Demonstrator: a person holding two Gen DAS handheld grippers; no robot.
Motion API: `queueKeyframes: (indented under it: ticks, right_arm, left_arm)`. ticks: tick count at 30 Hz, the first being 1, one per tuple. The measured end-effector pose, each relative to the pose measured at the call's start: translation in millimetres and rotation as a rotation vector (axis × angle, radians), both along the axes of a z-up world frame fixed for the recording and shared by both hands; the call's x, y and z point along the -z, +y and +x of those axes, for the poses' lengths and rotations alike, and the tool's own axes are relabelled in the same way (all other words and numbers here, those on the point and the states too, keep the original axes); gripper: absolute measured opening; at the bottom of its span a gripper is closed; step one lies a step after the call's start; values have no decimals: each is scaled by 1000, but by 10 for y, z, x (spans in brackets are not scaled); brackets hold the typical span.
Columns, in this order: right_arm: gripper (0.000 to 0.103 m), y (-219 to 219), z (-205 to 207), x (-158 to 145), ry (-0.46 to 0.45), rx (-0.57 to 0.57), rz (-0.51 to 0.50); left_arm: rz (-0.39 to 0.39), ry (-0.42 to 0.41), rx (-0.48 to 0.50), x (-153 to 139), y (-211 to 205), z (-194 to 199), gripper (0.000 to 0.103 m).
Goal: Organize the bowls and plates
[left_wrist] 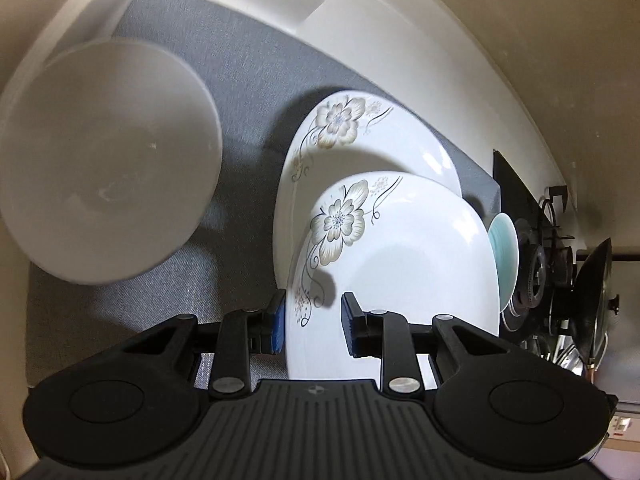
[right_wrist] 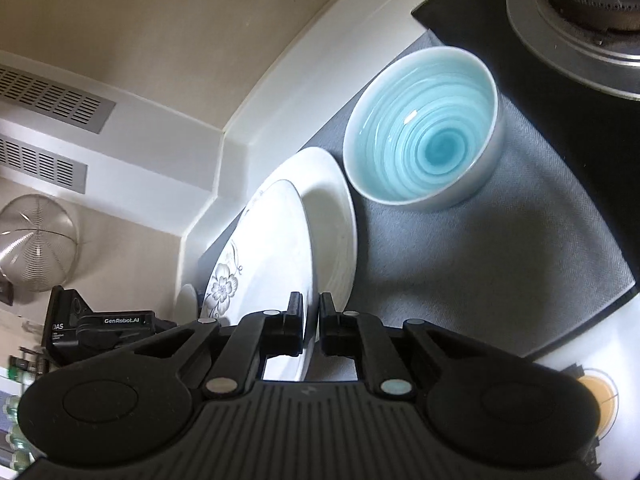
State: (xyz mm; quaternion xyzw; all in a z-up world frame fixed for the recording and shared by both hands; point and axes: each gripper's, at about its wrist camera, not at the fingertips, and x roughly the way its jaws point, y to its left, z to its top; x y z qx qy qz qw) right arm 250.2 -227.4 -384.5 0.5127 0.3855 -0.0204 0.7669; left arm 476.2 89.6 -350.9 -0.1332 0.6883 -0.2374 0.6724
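Two white flower-pattern plates are in view: a near one (left_wrist: 404, 256) held above a far one (left_wrist: 372, 140) that lies on the grey mat (left_wrist: 248, 92). My left gripper (left_wrist: 314, 322) is part open, its fingers on either side of the near plate's rim. My right gripper (right_wrist: 310, 320) is shut on the opposite rim of the same plate (right_wrist: 268, 248), over the other plate (right_wrist: 332, 200). A white bowl (left_wrist: 104, 160) sits on the mat at left. A light-blue bowl (right_wrist: 424, 128) stands on the mat beyond the plates; its edge also shows in the left wrist view (left_wrist: 505, 256).
A gas stove burner (right_wrist: 576, 20) lies past the blue bowl, with a dark pan (left_wrist: 592, 296) on the stove. A white counter ledge and wall (left_wrist: 360, 28) border the mat. A wire strainer (right_wrist: 36, 244) hangs on the wall.
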Motion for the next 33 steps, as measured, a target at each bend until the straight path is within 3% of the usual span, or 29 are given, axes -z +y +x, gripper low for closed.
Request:
queueKeyframes:
  ticks: [10,17,20,21,27,33]
  right_arm:
    - [6,10,115,134,72,35,3]
    - [8,43,203,115,103,36,-39]
    - [8,40,214,133,108,45,-43]
    - [8,40,225,134,106,43,-46]
    - [9,61,247,105,124,22,-32]
    - [13,153,126,-71,118,-33,-106]
  left_arm:
    - [-34,32,-33,117,32,-23,28]
    - [-30,-74,3,-143,114,-283,28]
    - [12,-111,31,-186,46,-435,18]
    - [26,-113,27,-181,34,-471,14]
    - [64,-177,-28,-228,46,-557,13]
    - [89,-233,-31,-251,11,-588,12]
